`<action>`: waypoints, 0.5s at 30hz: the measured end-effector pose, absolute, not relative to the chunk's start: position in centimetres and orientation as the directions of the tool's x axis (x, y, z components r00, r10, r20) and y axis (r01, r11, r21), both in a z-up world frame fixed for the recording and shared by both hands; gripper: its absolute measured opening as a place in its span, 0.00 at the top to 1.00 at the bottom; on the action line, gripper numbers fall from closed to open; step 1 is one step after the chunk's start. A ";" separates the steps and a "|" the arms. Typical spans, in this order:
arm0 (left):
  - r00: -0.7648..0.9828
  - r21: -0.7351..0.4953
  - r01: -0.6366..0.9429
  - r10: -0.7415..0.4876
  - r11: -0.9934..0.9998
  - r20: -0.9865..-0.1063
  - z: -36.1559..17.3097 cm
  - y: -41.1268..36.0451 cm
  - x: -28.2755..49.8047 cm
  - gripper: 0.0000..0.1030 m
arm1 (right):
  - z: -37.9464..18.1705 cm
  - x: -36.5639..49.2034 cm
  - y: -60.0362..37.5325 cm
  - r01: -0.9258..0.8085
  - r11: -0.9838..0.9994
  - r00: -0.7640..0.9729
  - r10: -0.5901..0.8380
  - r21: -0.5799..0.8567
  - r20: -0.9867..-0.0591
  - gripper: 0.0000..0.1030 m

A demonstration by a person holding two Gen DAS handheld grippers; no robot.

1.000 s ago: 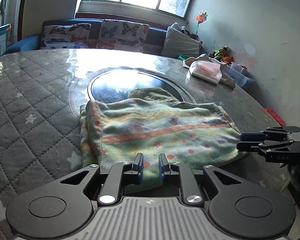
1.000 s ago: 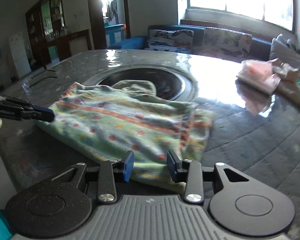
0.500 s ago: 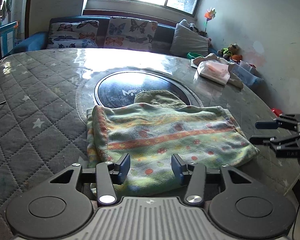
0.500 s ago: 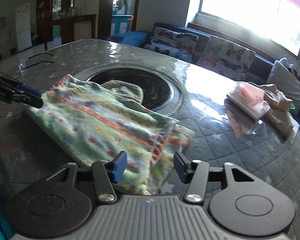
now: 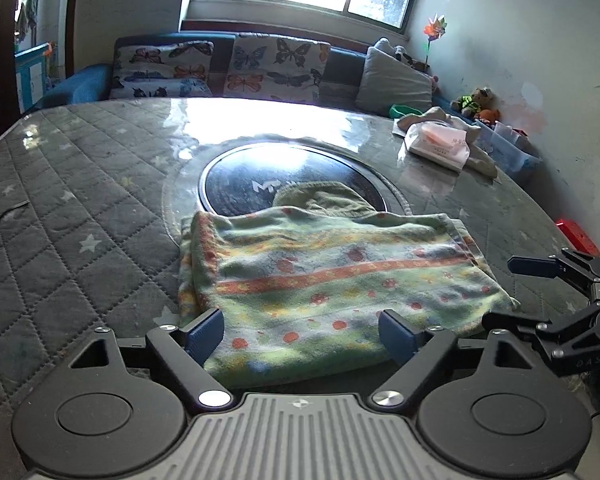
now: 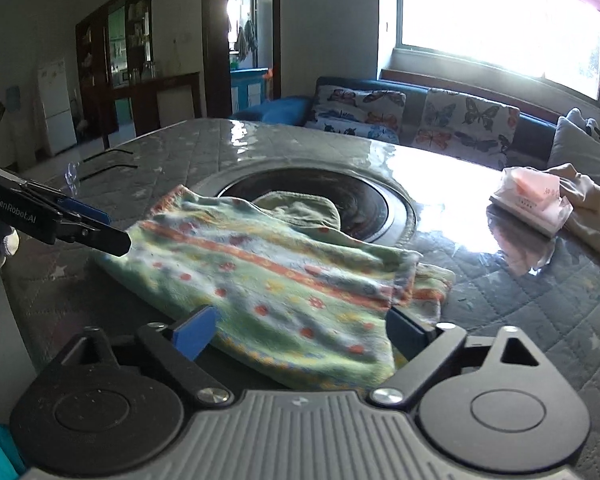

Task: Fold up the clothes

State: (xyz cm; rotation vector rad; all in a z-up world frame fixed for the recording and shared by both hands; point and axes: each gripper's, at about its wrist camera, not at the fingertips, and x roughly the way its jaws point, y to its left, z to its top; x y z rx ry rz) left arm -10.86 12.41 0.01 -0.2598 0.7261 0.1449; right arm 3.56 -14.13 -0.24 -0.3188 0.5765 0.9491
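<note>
A folded green fleece garment with an orange stripe and red dots lies flat near the table's front edge, also visible in the right wrist view. Its hood pokes out at the far side. My left gripper hovers at the near hem with jaws opening wide. The cloth lies between its blue pads, which do not press on it. My right gripper stands at the garment's right end, its jaws also opening and its pads clear of the cloth. Each gripper appears in the other's view: the right gripper and the left gripper.
The quilted grey table top has a black round inset just behind the garment. A pink packet and beige cloth lie far right. A sofa with butterfly cushions stands beyond the table.
Both grippers' jaws have spread from narrow to wide, and the hem they were closed around now lies loose on the table. Both have drawn back slightly.
</note>
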 end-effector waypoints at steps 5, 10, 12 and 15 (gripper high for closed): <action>0.743 -0.182 -0.270 0.084 0.946 -0.664 0.2 14.1 -11.5 0.13 | -0.1 2.0 -12.2 -0.868 0.493 0.427 0.683 -0.057 -0.592 0.07; 0.737 -0.201 -0.349 0.135 0.915 -0.663 -0.2 17.0 -12.1 0.13 | -0.2 0.2 -8.6 -0.919 0.380 0.363 0.705 -0.108 -0.610 0.11; 0.736 -0.220 -0.376 0.145 0.900 -0.661 -0.3 18.3 -12.3 0.13 | -0.6 -0.7 -6.9 -0.936 0.328 0.334 0.708 -0.130 -0.622 0.12; 0.737 -0.249 -0.407 0.155 0.879 -0.657 -0.5 20.0 -12.5 0.13 | -0.7 -1.8 -4.4 -0.954 0.253 0.296 0.711 -0.160 -0.638 0.20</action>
